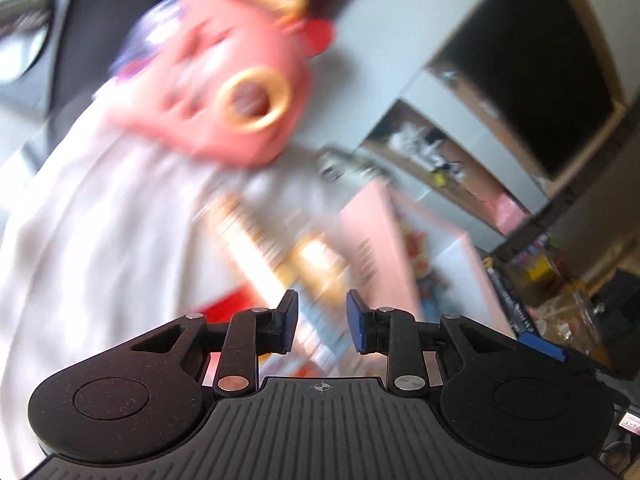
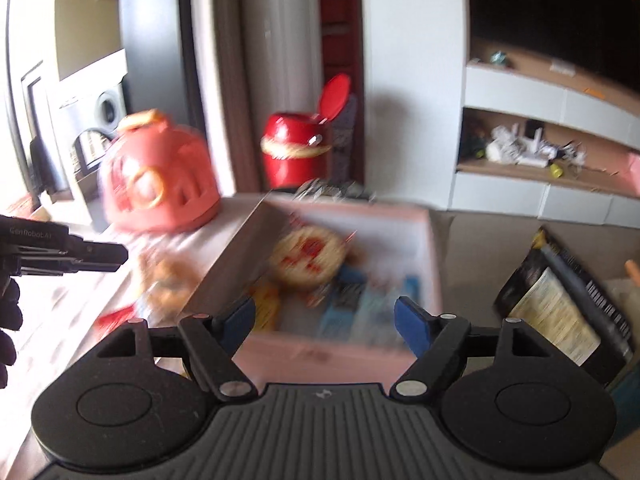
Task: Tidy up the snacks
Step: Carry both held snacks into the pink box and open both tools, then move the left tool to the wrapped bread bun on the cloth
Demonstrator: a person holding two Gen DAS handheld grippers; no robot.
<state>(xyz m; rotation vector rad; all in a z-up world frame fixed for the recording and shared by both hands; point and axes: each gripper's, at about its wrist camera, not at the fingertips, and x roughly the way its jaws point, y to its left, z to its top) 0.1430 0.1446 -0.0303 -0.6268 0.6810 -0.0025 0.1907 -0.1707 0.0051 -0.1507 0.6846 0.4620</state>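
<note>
A pink box holds several snack packs, among them a round cookie pack. It also shows in the left wrist view, blurred. A bagged snack lies on the white cloth left of the box, and shows blurred in the left wrist view. My left gripper hovers above it, slightly open and empty; it also shows in the right wrist view. My right gripper is wide open and empty over the box's near wall.
A pink pig-shaped container stands at the back left of the table. A red jar with its lid up stands behind the box. A black snack bag lies to the right. Shelves line the far wall.
</note>
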